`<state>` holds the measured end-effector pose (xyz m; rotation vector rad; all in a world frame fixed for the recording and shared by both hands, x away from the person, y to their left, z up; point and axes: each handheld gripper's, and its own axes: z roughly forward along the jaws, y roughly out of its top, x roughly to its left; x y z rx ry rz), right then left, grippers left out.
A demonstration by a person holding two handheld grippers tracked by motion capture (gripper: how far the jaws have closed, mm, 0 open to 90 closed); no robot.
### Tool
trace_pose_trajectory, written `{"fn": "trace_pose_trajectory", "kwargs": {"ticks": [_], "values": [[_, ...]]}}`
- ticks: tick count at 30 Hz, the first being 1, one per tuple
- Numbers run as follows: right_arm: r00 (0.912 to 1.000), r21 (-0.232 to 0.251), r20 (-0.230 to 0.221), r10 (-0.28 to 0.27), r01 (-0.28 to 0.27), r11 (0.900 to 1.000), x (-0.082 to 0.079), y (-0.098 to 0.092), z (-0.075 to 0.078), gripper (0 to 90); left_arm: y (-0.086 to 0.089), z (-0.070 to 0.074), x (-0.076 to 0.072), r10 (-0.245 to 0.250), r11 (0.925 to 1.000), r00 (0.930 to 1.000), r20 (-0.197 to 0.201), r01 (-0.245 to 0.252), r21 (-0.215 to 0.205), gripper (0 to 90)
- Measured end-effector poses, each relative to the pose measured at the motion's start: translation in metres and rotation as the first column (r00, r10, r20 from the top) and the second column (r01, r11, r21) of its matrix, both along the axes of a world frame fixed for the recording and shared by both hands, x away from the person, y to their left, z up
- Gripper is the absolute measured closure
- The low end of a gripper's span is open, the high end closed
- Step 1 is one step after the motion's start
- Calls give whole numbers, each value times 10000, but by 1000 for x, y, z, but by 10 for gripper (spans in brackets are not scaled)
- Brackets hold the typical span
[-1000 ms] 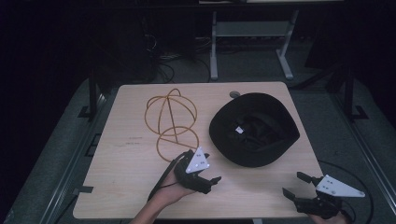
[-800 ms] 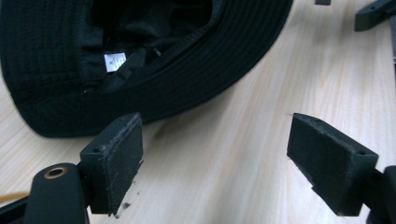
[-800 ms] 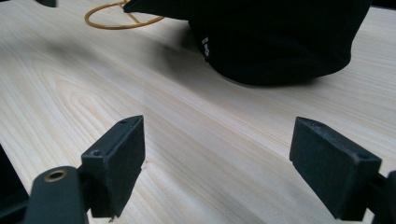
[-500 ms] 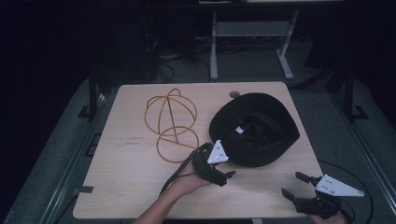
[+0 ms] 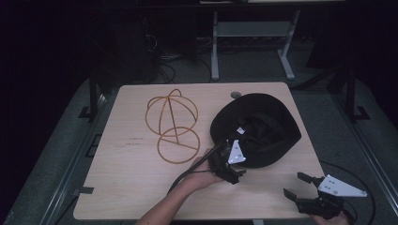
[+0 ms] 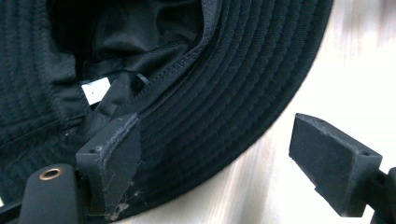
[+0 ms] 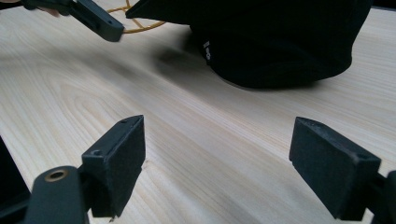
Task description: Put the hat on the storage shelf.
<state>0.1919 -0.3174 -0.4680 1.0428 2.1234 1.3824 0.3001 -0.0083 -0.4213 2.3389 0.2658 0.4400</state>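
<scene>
Straddling black hat (image 6: 233, 93) brim, left gripper (image 6: 215, 163) wide; hat crown interior dark; right gripper (image 7: 217, 163) wide.

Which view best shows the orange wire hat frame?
The high view: the whole orange wire hat frame lies on the light wooden table, left of the black bucket hat. The right gripper view catches a sliver at its top edge.

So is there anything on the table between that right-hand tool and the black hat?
Nothing. In the right gripper view, only bare wooden table lies between the right gripper and the black hat.
</scene>
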Motion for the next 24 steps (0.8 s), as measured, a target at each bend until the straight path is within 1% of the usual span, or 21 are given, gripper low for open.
{"fn": "trace_pose_trajectory", "kwargs": {"ticks": [1, 2, 3, 4, 5, 6, 7, 9, 10, 11, 12, 13, 14, 15, 16, 17, 18, 19, 20, 21, 24], "values": [[10000, 0, 0, 0, 0, 10000, 0, 0, 0, 180, 0, 0, 0, 0, 10000, 10000, 0, 0, 0, 165], [10000, -1, 11, 7, -7, 10000, 0, 0, 0, 181, -4, -5, 3, 49, 9997, 10000, 56, -50, 222, 168], [10000, 0, 21, 19, -19, 10000, 0, 1, 0, 181, -5, -7, 4, 51, 9995, 9999, 106, -54, 326, 171], [10000, 0, 17, 21, -21, 10000, 0, 1, 1, 181, -5, -7, 4, 51, 9995, 9999, 106, -54, 326, 192], [10000, 3, 23, 22, -22, 10000, 0, 1, 0, 181, -8, -12, 5, 47, 9985, 9996, 264, -61, 553, 220], [10000, 3, 27, 21, -21, 10000, 0, 0, 0, 181, -8, -12, 5, 47, 9985, 9996, 264, -61, 553, 255], [10000, 3, 27, 21, -21, 10000, 0, 0, 0, 181, -8, -13, 6, 114, 9980, 9991, 415, -139, 614, 255], [10000, -7, 35, 23, -23, 10000, 0, 0, 0, 180, -9, -13, 8, 166, 9986, 9984, 533, -193, 501, 333], [10000, -2, 41, 15, -15, 10000, 0, 0, 0, 181, -8, -13, 8, 195, 9987, 9977, 644, -224, 457, 353], [10000, 13, 42, 13, -13, 10000, 0, 0, 0, 181, -8, -12, 9, 215, 9989, 9969, 754, -245, 390, 393], [10000, 41, 52, -14, 14, 10000, 1, 0, 0, 180, -8, -11, 8, 238, 9992, 9960, 856, -264, 295, 490], [10000, 47, 41, -22, 22, 10000, 1, -1, 0, 180, -7, -8, 7, 168, 9997, 9943, 1055, -185, 144, 543], [10000, 40, 44, -27, 27, 10000, 1, -1, 0, 180, -7, -8, 7, 168, 9997, 9943, 1055, -185, 144, 573], [10000, 40, 44, -27, 27, 10000, 1, -1, 0, 180, -7, -7, 7, 159, 9998, 9939, 1094, -173, 122, 573], [10000, 38, 49, -21, 20, 10000, 1, -1, 0, 180, -6, -5, 7, 136, 9999, 9933, 1150, -142, 52, 609], [10000, 27, 36, -16, 16, 10000, 1, 0, 0, 180, -6, -4, 7, 113, 9999, 9932, 1155, -112, -23, 692], [10000, 27, 36, -16, 16, 10000, 1, 0, 0, 180, -5, -3, 7, 84, 10000, 9927, 1206, -79, -43, 692], [10000, 29, 46, -24, 23, 10000, 1, 0, 0, 180, -5, -3, 6, 73, 10000, 9921, 1256, -66, -62, 724], [10000, 33, 48, -27, 27, 10000, 1, 0, 0, 180, -5, -2, 6, 75, 9999, 9923, 1239, -64, -92, 773], [10000, 33, 48, -27, 27, 10000, 1, 0, 0, 180, -4, -2, 6, 55, 9999, 9929, 1192, -36, -158, 773], [10000, 30, 39, -51, 51, 10000, 2, 0, 0, 180, -2, 2, 5, -18, 9989, 9937, 1122, 72, -474, 848]]}}
